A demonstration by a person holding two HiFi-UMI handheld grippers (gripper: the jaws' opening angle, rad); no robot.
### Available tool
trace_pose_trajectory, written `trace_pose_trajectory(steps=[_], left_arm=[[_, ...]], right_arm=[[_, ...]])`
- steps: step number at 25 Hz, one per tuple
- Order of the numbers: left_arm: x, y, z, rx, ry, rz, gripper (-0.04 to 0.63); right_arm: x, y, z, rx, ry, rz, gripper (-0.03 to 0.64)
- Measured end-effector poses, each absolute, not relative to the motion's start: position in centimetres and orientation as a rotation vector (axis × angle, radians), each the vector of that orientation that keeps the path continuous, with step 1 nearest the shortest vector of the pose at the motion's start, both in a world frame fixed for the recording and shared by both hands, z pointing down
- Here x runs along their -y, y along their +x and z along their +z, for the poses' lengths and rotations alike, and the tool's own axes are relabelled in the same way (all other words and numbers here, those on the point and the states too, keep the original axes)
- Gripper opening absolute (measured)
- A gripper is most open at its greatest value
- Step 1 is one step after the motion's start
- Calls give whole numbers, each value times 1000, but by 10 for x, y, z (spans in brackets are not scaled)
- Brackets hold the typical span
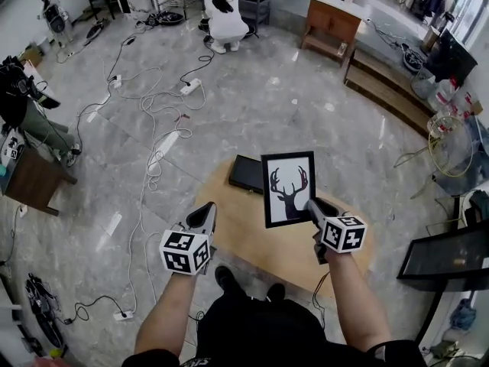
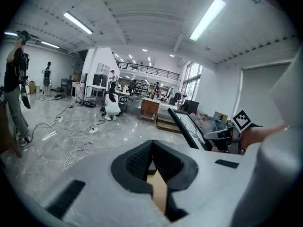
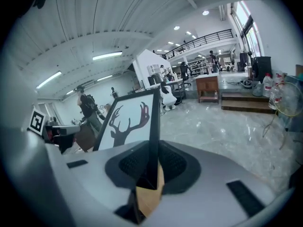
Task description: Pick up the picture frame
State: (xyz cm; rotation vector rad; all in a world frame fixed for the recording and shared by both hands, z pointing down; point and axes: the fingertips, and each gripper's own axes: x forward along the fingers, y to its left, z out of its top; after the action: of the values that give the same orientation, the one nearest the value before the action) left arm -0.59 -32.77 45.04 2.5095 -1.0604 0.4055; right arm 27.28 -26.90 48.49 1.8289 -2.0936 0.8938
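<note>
The right gripper is clamped on the frame, holding it by the lower part of its right edge. In the right gripper view, that black edge runs straight up between the jaws of the right gripper. The ribbed pads press on it from both sides, so the jaws stand only as far apart as the frame is thick. The frame is upright in the air above the middle of the table, clear of the top. Its white print of a dark antlered deer head faces the person.

The left gripper hangs above the table's left edge, apart from the frame and touching nothing. In its own view the left gripper has its jaw tips together with nothing between them. Only the wood of the table shows through the gap lower down. That view also shows the frame edge-on to the right.

A flat black box lies at the table's far edge, partly hidden behind the frame. On the floor left of the table and beyond it, white cables lie in loops. Well beyond the table's far side a person in white crouches with their back turned. A wooden cabinet stands far off past the table's far right.
</note>
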Motion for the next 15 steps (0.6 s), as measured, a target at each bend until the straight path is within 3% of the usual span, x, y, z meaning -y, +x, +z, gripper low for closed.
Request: trace_pose_trajectory(steps=[15], left_arm=[[231, 115, 360, 1085, 2668, 308, 8]], right_arm=[[166, 375, 375, 2370, 1958, 722, 71]])
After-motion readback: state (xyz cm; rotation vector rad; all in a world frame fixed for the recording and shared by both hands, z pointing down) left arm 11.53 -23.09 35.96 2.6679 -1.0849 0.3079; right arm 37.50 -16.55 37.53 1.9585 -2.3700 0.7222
